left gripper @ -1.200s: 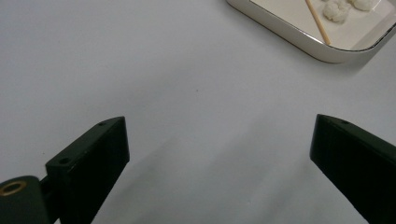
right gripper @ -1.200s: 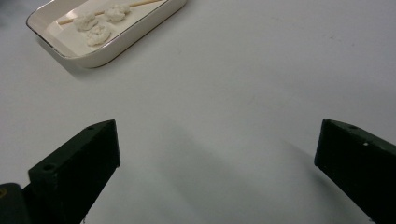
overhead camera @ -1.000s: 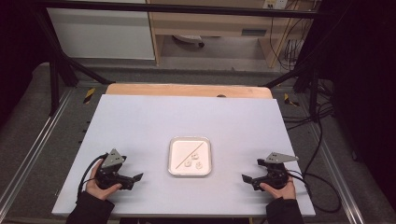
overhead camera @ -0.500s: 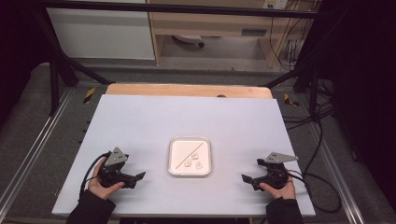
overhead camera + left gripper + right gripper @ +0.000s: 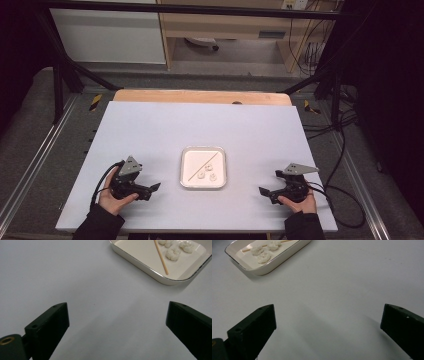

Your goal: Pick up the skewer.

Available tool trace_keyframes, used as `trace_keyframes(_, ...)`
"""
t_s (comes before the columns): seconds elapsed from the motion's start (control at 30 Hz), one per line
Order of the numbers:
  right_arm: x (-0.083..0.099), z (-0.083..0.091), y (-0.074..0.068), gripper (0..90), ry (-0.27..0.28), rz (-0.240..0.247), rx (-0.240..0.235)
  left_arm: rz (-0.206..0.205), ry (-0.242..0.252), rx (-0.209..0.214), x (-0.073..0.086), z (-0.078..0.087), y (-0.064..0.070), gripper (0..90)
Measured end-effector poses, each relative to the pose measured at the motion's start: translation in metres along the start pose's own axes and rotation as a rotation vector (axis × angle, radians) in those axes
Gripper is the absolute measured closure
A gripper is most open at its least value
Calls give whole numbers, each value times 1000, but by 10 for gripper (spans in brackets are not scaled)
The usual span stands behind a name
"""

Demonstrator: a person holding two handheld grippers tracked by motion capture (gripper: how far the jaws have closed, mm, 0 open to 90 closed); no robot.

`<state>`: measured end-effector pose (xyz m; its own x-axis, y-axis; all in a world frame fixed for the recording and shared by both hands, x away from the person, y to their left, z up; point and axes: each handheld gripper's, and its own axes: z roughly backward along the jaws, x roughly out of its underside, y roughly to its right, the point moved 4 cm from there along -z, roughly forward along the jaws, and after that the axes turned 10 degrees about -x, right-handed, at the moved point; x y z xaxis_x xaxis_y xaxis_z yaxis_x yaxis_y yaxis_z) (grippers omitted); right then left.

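The tray (image 5: 203, 167) sits mid-frame between both spread claws, left claw (image 5: 153, 188) slightly nearer than right claw (image 5: 264, 191), its skewer (image 5: 201, 162) lying diagonally.

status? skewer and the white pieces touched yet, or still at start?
Done: nothing visible. The wooden skewer lies loose in the tray beside three white pieces, none threaded on it. In hand: nothing; left gripper and right gripper sit open on the table either side of the tray. Left: probably picking up skewer and pieces, all of it.
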<state>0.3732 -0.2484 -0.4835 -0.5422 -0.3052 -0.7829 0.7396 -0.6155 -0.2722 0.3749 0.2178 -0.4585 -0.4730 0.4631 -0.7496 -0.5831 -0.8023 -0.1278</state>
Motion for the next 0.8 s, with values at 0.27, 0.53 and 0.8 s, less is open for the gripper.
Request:
trace_keyframes(0.27, 0, 0, 0, 7, -2, -3, 2, -17, -8, -2, -10, -1, 10, 47)
trace_keyframes(0.53, 0, 0, 0, 7, -2, -1, 1, -30, -17, -6, -20, -4, 17, 49)
trace_keyframes(0.8, 0, 0, 0, 7, -3, 1, 2, -32, -18, -11, -38, -10, 25, 55)
